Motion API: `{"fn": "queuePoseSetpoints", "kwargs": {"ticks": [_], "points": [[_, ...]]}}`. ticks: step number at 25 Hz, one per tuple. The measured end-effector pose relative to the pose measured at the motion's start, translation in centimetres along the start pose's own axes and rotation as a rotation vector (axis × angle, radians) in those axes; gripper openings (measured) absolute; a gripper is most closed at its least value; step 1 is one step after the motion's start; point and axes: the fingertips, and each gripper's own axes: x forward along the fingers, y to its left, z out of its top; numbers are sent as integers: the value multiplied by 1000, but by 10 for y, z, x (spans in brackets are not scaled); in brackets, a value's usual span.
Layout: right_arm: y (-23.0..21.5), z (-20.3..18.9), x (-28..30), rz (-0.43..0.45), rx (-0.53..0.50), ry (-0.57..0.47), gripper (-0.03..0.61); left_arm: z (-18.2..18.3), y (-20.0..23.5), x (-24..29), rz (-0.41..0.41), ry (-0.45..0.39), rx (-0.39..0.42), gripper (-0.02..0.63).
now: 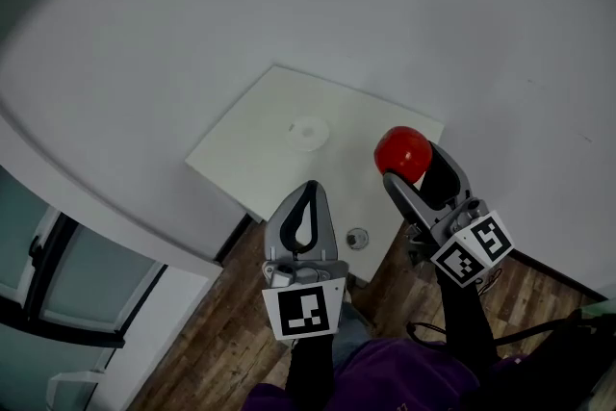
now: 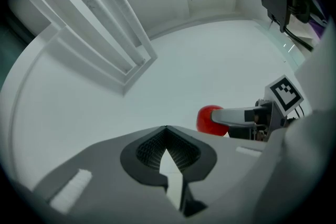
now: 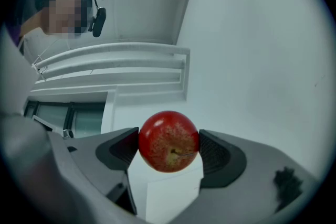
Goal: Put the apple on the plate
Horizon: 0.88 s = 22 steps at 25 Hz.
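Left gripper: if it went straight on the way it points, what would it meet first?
Probably the plate on the table: the shut left gripper aims at it in the head view, though its height is unclear.

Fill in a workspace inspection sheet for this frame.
Surface: white square table.
Job's things: red apple held in the air; small white plate on the table, nothing on it.
Clutter: small round grey thing by the table's near edge, cannot tell what.
Grippers: right gripper shut on the apple; left gripper shut, empty.
Cables: dark cable on the floor.
Surroundings: wood floor, window.
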Motion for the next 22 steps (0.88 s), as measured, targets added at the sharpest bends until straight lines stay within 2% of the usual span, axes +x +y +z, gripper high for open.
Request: {"fn": "queuePoseSetpoints", "kwargs": {"ticks": [10, 22], "points": [[-34, -33, 79, -26, 29, 28, 360, -25, 50, 71, -32, 21, -9, 6], [-76, -86, 140, -85, 51, 89, 360, -72, 87, 134, -85, 74, -23, 6]]}}
